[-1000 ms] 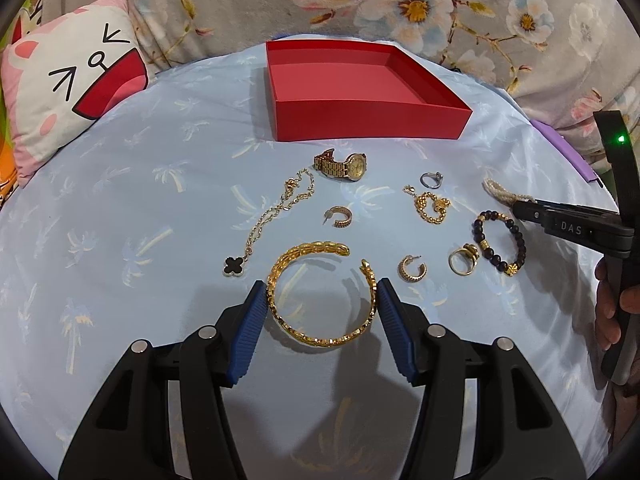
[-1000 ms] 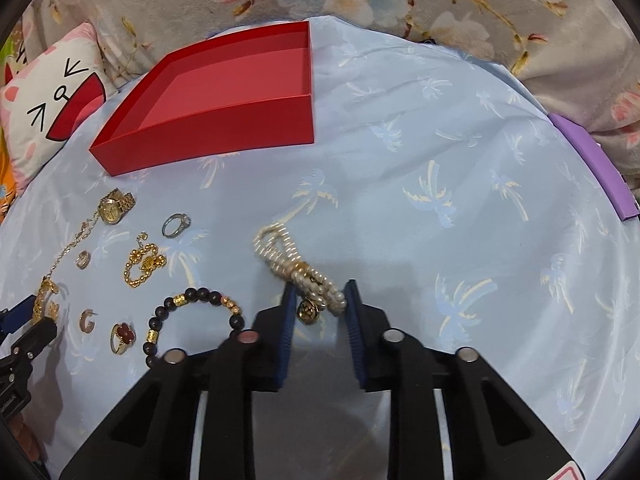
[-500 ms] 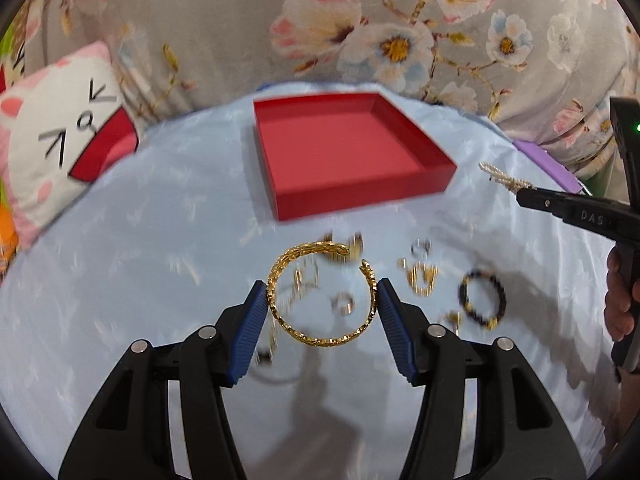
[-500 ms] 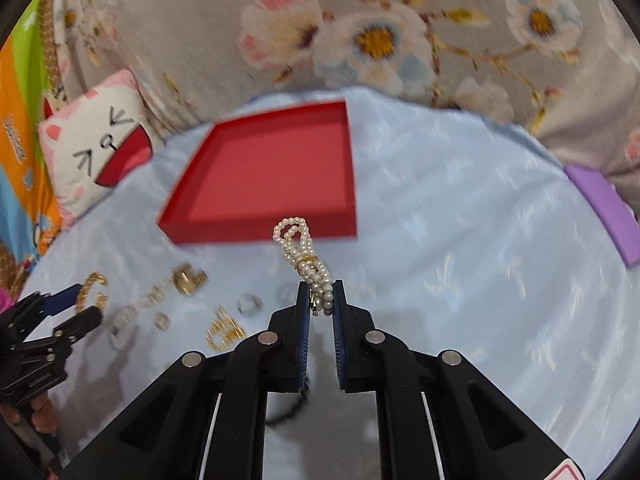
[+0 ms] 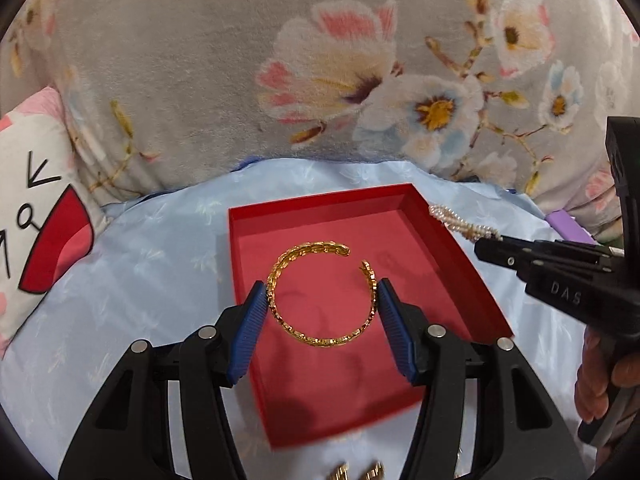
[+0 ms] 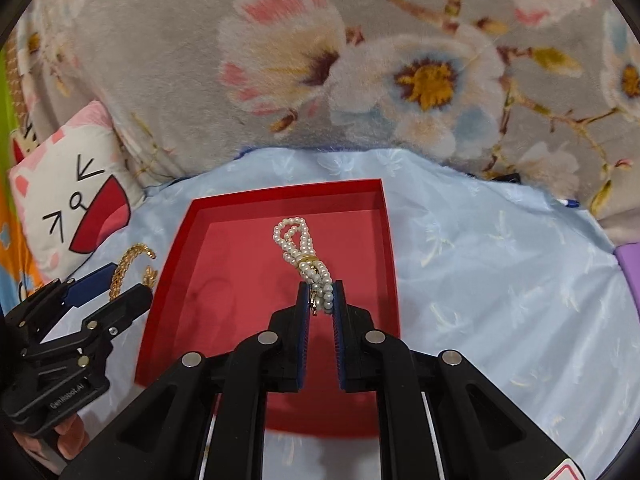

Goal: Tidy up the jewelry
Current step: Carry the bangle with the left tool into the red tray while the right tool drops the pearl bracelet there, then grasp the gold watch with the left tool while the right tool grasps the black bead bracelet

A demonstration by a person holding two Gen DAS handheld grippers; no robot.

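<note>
My left gripper [image 5: 322, 300] is shut on a gold chain bangle [image 5: 320, 338] and holds it above the open red tray [image 5: 448, 240]. My right gripper [image 6: 319, 294] is shut on a knotted pearl bracelet [image 6: 298, 246] and holds it over the red tray [image 6: 172, 248]. The pearl bracelet [image 5: 460, 222] also shows in the left wrist view at the tray's right rim, held by the right gripper [image 5: 486, 246]. The left gripper [image 6: 108, 288] with the bangle [image 6: 128, 262] shows at the tray's left in the right wrist view. The tray floor looks bare.
The tray lies on a light blue sheet [image 6: 500, 280]. A cat-face cushion [image 5: 36, 216] is at the left, a floral blanket [image 5: 320, 60] behind. A purple object [image 6: 628, 264] sits at the right edge. A bit of gold jewelry [image 5: 356, 472] peeks in at the bottom.
Both grippers have lifted their pieces off the sheet and carried them forward over the red tray. The other jewelry has dropped out of view below.
</note>
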